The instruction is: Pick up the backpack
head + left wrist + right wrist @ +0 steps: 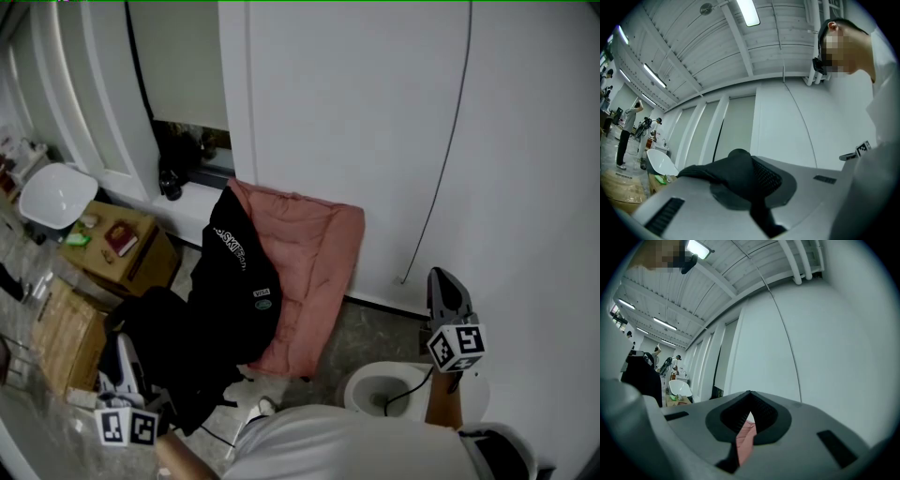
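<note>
The black backpack [230, 291], with white lettering, stands tall against a pink cushion in the head view. Its lower part spreads down to the bottom left, where my left gripper [120, 345] reaches into it. In the left gripper view, that gripper [740, 161] is shut on a fold of the backpack's black fabric [726, 171], which bulges out between the jaws. My right gripper [442, 278] is held up at the right, apart from the backpack, before the white wall. In the right gripper view its tips [750, 393] meet with nothing held between them.
The pink cushion [314, 262] leans on the white wall. A white bowl [384, 389] sits on the floor at lower right. A wooden cabinet [122, 246], a white chair [56, 195] and a cardboard box [66, 342] stand at the left. People [628, 126] stand far off.
</note>
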A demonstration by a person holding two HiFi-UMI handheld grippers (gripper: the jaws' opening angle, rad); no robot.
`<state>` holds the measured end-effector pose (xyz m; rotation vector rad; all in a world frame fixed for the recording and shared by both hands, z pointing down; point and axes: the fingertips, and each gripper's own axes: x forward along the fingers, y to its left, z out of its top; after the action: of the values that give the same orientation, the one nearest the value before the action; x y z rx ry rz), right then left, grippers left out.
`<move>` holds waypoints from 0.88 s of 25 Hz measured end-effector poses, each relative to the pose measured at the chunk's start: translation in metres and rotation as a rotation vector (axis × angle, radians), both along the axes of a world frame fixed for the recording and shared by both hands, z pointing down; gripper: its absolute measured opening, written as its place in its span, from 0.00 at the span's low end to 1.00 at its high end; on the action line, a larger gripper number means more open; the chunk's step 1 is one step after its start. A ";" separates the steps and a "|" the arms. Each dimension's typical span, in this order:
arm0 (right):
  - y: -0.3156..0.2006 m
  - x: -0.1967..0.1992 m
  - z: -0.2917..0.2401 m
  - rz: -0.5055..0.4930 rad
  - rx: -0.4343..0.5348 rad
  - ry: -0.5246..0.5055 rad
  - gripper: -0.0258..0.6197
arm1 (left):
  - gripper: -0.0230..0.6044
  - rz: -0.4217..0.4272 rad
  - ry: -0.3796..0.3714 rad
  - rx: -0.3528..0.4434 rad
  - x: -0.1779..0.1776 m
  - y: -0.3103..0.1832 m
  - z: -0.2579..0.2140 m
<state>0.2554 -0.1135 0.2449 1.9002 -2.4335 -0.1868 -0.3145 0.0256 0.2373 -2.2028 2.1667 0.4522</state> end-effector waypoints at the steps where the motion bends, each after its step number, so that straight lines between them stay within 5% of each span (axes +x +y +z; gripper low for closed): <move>1: 0.001 -0.001 0.000 -0.003 0.001 0.001 0.07 | 0.07 0.002 0.003 0.001 0.000 0.000 0.000; 22: -0.004 -0.014 0.003 -0.045 0.001 0.007 0.07 | 0.07 0.047 0.033 0.028 0.013 -0.013 -0.009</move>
<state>0.2412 -0.1176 0.2482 1.8425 -2.4734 -0.1958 -0.3015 0.0127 0.2284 -2.2519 2.1151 0.5205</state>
